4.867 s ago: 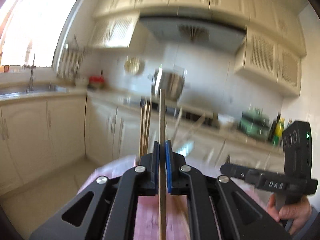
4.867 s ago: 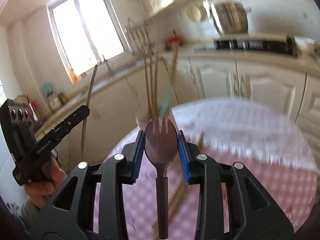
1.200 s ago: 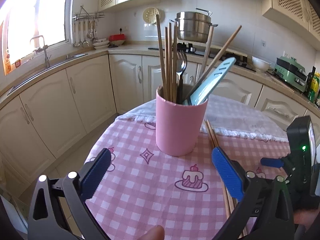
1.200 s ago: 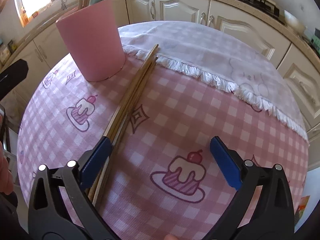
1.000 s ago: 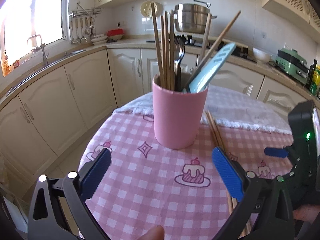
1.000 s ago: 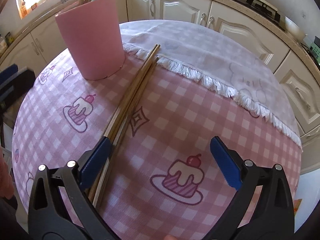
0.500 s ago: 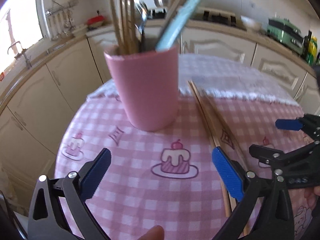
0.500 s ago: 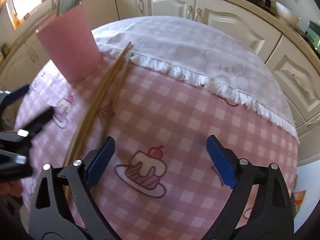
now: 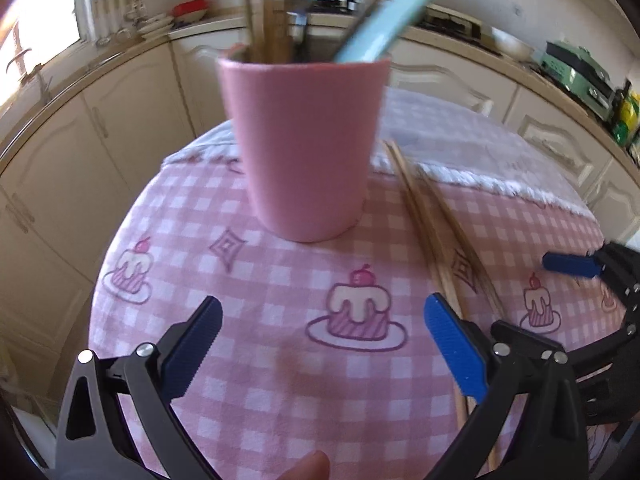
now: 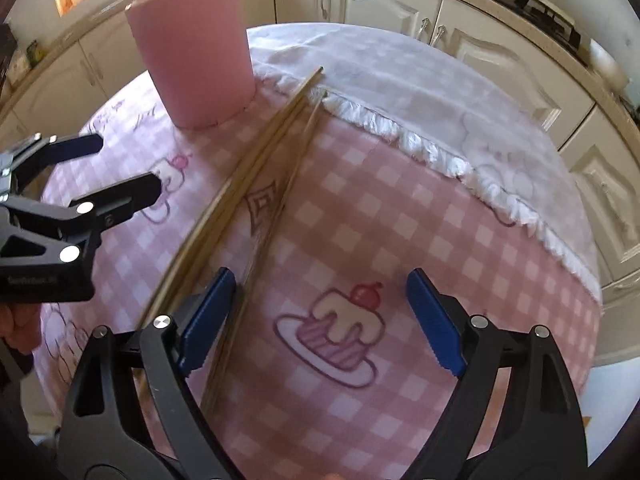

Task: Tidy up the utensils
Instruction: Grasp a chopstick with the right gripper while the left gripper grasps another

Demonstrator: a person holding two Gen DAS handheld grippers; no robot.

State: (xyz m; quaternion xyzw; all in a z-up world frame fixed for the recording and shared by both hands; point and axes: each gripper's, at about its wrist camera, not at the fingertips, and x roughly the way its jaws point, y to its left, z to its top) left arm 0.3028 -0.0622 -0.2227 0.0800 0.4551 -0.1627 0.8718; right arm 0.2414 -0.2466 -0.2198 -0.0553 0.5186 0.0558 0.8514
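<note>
The right gripper (image 10: pixel 320 316) has just been narrowing its jaws, which remain apart and empty. One chopstick (image 10: pixel 276 208) now lies between them; the rest of the chopsticks (image 10: pixel 224 200) lie left of its left pad. The left gripper (image 9: pixel 320 344), jaws apart and empty, has dropped toward the worktop (image 9: pixel 280 380). The pink cup (image 9: pixel 304 140), already holding utensils, stands at the far end, near the chopstick tips.

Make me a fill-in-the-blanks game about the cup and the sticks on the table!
1. The cup holding utensils is coloured ____.
2. The chopsticks lie on the ____ tablecloth.
3. The tablecloth shows little drawings of ____.
4. Both the left gripper and right gripper are ____.

Answers: pink; checked; cakes; open
</note>
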